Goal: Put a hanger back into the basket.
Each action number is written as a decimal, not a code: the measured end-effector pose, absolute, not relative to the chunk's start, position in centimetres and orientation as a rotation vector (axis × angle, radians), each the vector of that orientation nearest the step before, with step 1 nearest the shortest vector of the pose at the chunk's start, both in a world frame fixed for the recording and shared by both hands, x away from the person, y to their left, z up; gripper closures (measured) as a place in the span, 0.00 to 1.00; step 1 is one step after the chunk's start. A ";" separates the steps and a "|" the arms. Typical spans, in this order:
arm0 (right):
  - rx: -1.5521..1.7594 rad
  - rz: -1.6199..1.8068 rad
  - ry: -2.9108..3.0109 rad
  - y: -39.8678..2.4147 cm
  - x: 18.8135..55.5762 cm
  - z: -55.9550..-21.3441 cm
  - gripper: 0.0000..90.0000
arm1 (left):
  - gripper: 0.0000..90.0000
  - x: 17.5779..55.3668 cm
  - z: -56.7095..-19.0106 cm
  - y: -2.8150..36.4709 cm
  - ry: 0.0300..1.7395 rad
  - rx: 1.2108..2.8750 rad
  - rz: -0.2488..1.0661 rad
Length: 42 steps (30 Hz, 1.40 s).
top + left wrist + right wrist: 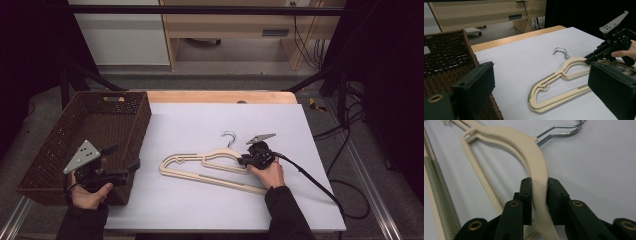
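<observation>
Two cream plastic hangers (pixel 200 167) with wire hooks (pixel 229 136) lie stacked on the white sheet (pixel 200 210). My right gripper (pixel 243 161) is shut on the hangers' upper arm just below the hooks; in the right gripper view its pads (pixel 527 195) squeeze the cream arm (pixel 534 152). My left gripper (pixel 122 156) hovers open over the right wall of the brown woven basket (pixel 142 117), with nothing between its jaws. The left gripper view looks past its own gripper (pixel 542 72) at the hangers (pixel 554 75) and the right gripper (pixel 587 60).
The basket (pixel 446 57) looks empty and stands at the sheet's left edge. A black cable (pixel 320 187) trails from the right gripper off the table's right side. Beyond the wooden far edge (pixel 220 96) stand cabinets and a desk.
</observation>
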State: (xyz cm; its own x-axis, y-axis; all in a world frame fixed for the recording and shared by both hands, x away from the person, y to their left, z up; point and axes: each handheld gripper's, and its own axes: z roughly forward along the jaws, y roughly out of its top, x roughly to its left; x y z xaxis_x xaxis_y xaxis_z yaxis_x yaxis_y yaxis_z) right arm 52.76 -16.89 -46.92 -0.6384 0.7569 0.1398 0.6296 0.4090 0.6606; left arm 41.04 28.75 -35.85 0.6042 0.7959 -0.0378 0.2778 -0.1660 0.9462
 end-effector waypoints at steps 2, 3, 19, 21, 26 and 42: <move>1.266 1.064 2.466 -16.9 52.6 -46.6 0.83 | 0.08 41.1 -35.9 28.7 0.885 1.731 0.585; 1.268 1.066 2.453 -16.9 52.6 -46.5 0.83 | 0.08 41.1 -35.9 28.6 0.885 1.733 0.584; 1.222 1.162 2.444 -17.4 52.2 -45.5 0.85 | 0.09 44.2 -36.4 19.9 0.785 1.914 0.509; 1.217 1.172 2.440 -17.4 52.2 -45.4 0.85 | 0.09 45.4 -36.9 18.0 0.776 1.960 0.472; 1.197 1.173 2.449 -17.6 52.2 -45.3 0.85 | 0.12 48.0 -38.1 14.7 0.761 2.031 0.407; 1.190 1.197 2.436 -17.6 52.0 -45.0 0.85 | 0.22 55.3 -42.7 8.7 0.789 2.237 0.337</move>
State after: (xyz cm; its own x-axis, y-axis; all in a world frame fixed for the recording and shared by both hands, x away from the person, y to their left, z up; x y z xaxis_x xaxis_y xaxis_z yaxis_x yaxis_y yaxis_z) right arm 52.00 -17.57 -45.04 -0.6644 0.7263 0.1765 0.5834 0.3563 0.7299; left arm 55.34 8.69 -42.67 0.7776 0.6287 0.0041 0.4381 -0.5464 0.7138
